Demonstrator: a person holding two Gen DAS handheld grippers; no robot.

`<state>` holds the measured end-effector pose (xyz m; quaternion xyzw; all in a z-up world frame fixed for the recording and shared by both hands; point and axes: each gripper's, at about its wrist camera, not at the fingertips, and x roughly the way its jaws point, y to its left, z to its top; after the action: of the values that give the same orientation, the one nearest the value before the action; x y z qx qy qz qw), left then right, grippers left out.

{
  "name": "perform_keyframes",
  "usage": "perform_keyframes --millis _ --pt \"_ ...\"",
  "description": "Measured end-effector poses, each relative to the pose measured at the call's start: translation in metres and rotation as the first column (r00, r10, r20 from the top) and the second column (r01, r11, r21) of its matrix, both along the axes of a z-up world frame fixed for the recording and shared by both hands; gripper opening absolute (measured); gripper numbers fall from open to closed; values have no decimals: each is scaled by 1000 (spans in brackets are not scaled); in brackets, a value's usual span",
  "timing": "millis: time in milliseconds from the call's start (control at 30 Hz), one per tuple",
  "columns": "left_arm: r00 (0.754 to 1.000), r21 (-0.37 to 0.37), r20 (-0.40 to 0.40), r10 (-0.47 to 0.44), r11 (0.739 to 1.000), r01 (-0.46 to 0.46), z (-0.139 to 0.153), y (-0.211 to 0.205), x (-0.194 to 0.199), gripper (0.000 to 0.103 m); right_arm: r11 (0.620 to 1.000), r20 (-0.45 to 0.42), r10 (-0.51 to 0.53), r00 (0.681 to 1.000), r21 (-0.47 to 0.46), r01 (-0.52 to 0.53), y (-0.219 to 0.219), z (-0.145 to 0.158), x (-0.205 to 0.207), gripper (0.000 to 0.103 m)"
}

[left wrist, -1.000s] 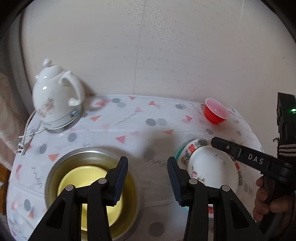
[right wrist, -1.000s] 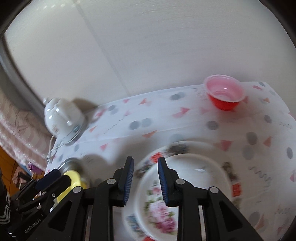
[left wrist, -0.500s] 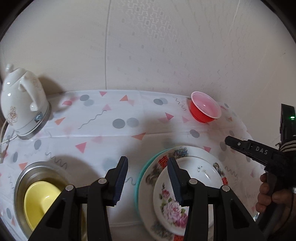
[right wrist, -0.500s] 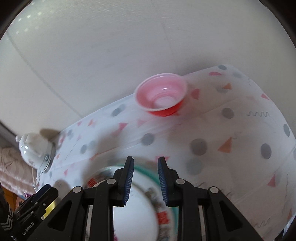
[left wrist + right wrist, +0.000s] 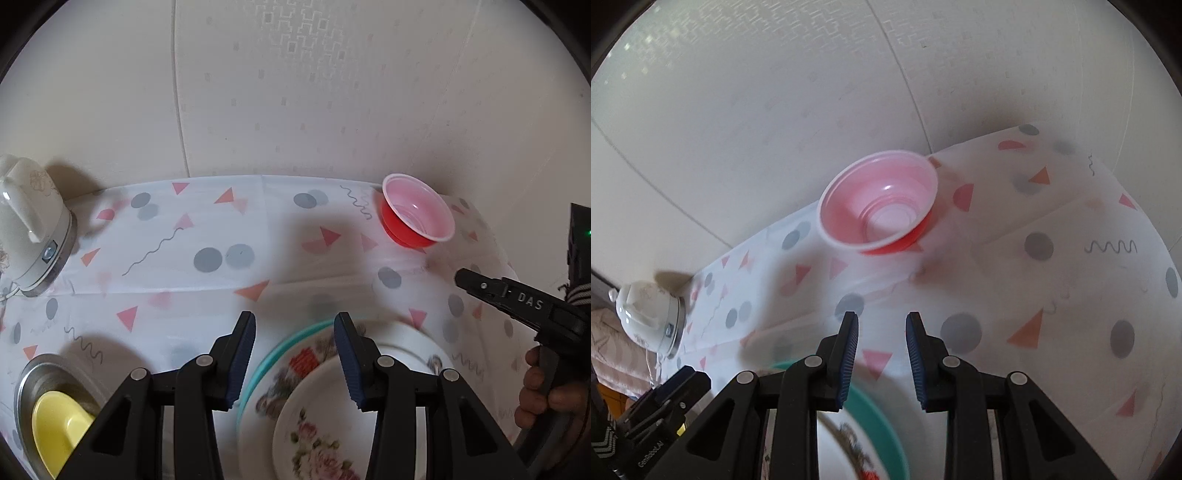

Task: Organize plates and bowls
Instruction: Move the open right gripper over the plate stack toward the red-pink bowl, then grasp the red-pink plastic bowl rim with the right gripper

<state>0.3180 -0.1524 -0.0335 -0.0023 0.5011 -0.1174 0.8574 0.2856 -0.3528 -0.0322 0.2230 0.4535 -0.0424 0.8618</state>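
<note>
Red bowl point(image 5: 879, 206) sits upright, mouth up, beyond the empty right tongs point(image 5: 881, 332)

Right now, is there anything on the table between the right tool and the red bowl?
Nothing visible. Between the right tool and the red bowl lies only bare patterned tablecloth. The stacked plates sit below the tool, nearer than the bowl, and the white kettle stands far off to the side.
</note>
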Motion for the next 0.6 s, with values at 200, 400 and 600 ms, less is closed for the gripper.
perform_keyframes --millis 200,400,600 --pt "1000 -15 -24 2 1000 -2 -1 -20 26 45 1000 1 -24 1000 -10 24 -23 6 19 27" --pt "999 -49 -46 -19 999 17 -6 -48 49 45 998 7 -58 998 9 58 -51 4 40 27" --pt "997 -119 -64 -37 992 29 -10 -71 74 44 995 -1 -77 997 66 77 -69 -3 63 27"
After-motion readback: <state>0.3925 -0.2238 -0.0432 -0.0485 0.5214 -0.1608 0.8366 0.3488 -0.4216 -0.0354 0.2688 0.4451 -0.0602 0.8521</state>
